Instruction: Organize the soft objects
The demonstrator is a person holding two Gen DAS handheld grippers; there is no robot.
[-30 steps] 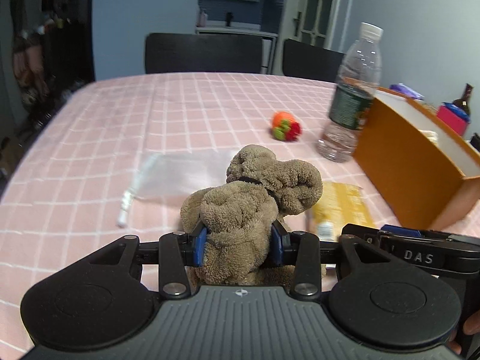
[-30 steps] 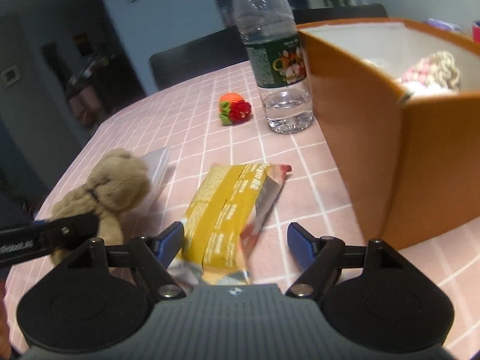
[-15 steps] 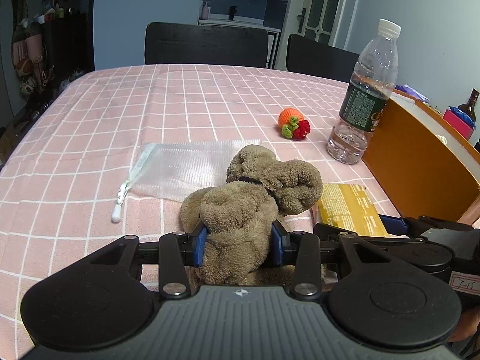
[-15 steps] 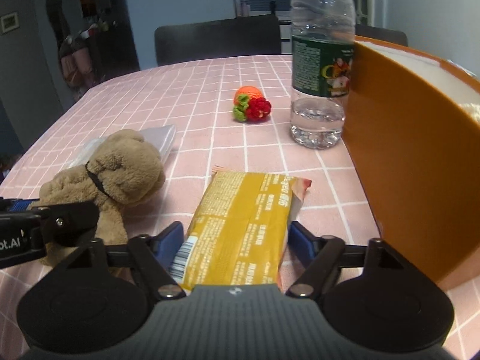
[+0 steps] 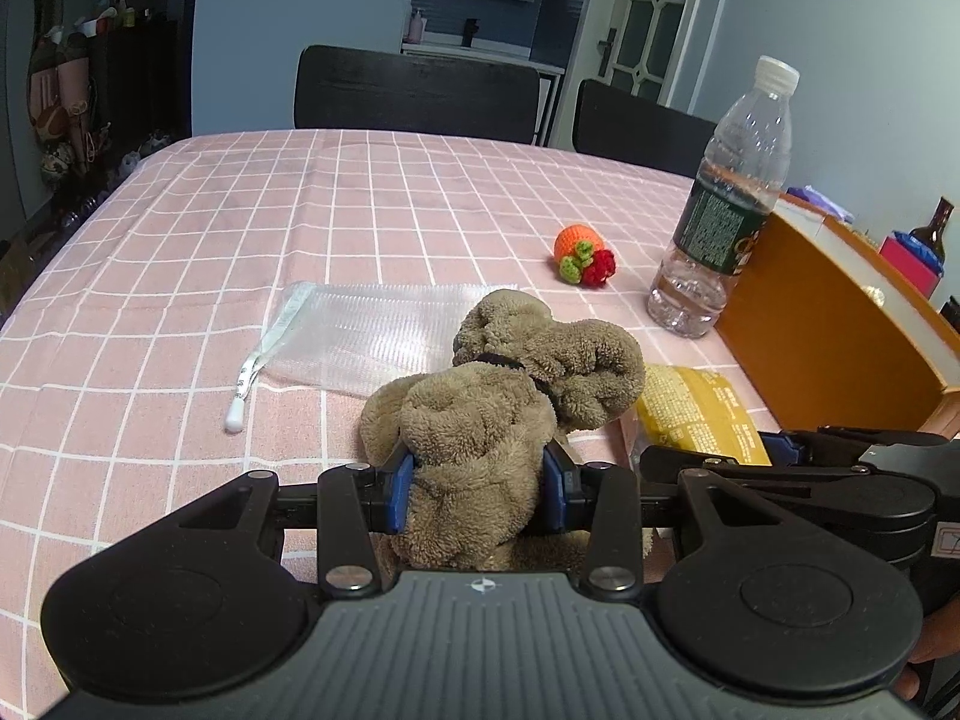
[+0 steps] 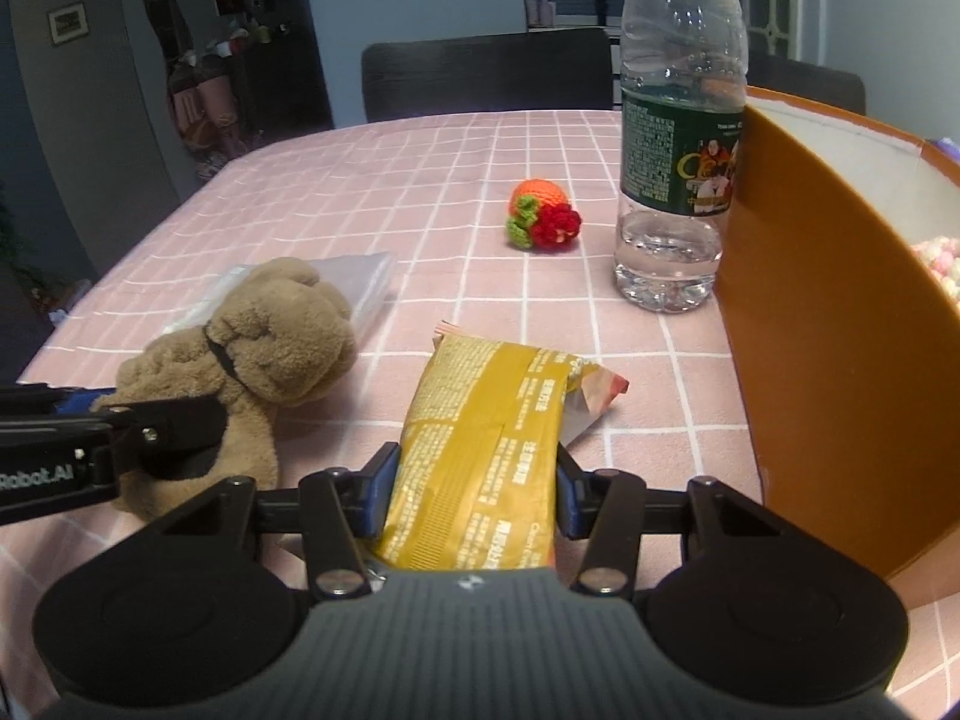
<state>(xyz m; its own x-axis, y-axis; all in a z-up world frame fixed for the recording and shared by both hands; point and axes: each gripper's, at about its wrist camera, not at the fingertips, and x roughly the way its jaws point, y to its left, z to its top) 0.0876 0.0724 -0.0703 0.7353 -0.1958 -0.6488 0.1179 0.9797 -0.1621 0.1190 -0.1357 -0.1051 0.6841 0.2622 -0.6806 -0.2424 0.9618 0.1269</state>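
Observation:
My left gripper (image 5: 477, 480) is shut on the body of a brown plush dog (image 5: 510, 396), which rests on the pink checked tablecloth. To its right lies a yellow snack packet (image 5: 690, 414). In the right wrist view my right gripper (image 6: 477, 486) straddles the near end of that packet (image 6: 486, 414). Its jaws are closing, and both blue pads touch the packet's sides. The plush dog (image 6: 282, 336) shows at the left there, with a finger of the left gripper across it. A small orange, green and red crochet toy (image 5: 582, 252) lies farther back.
A water bottle (image 5: 720, 222) stands beside an open orange box (image 5: 828, 324) at the right; a pink-and-white knitted thing (image 6: 939, 258) lies inside it. A clear zip bag (image 5: 372, 330) lies flat behind the plush dog. Two dark chairs stand at the far table edge.
The right gripper rolled level and moved over the yellow packet, then its jaws narrowed until the pads met the packet's sides. The left gripper kept still with the plush dog in its grip.

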